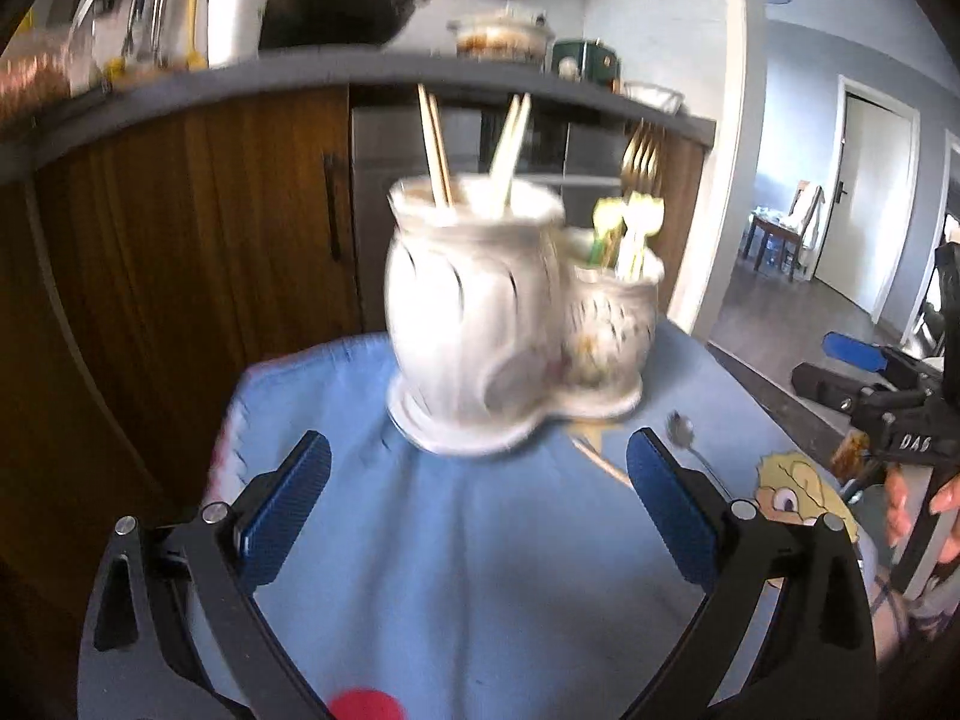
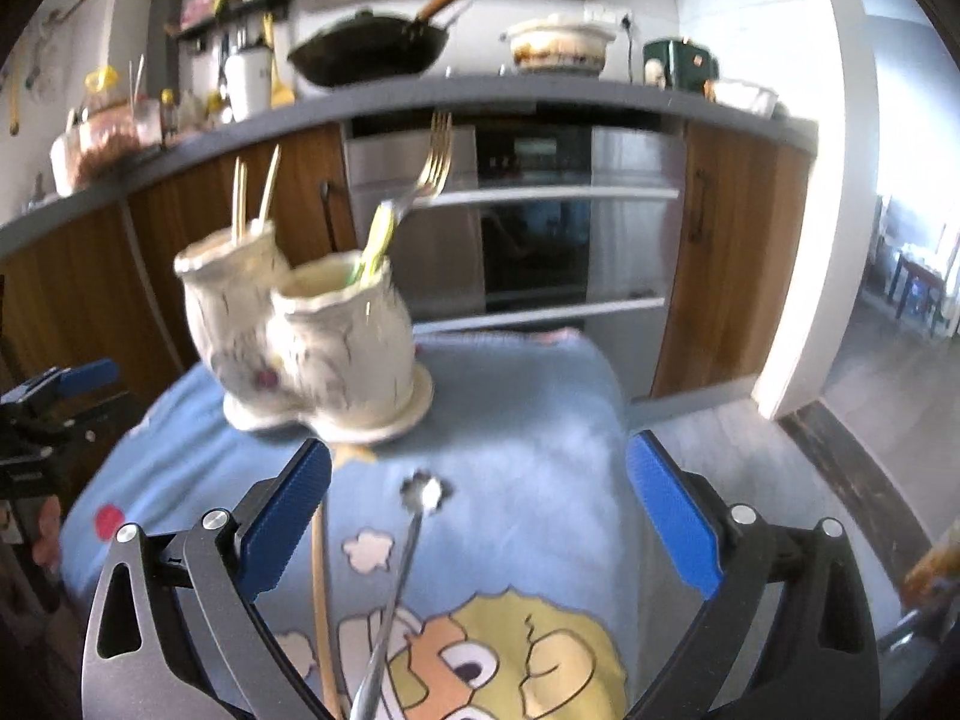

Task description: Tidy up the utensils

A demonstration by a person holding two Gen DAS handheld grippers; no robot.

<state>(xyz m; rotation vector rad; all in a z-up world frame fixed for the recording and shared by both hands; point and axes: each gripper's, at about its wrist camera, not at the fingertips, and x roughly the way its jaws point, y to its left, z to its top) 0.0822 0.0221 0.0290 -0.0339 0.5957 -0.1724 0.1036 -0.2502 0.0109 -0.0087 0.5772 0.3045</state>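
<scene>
A white ceramic double-pot utensil holder [image 1: 498, 324] [image 2: 312, 336] stands on the blue cartoon cloth [image 1: 480, 570] [image 2: 528, 432]. Its larger pot holds chopsticks [image 1: 438, 144] [image 2: 252, 192]; the smaller one holds a gold fork [image 2: 435, 162] [image 1: 642, 156] and yellow-green handled pieces [image 1: 624, 222]. A metal spoon [image 2: 408, 546] [image 1: 690, 444] and a loose chopstick [image 2: 321, 588] lie on the cloth in front of the holder. My left gripper [image 1: 480, 510] is open, just short of the holder, nothing between its fingers. My right gripper [image 2: 480, 510] is open above the spoon.
Behind the small table runs a kitchen counter [image 2: 480, 93] with a wok [image 2: 372, 48], pots and jars, above wooden cabinets and an oven [image 2: 540, 210]. A doorway to another room opens on the right [image 1: 852, 210]. Each gripper shows at the edge of the other's view.
</scene>
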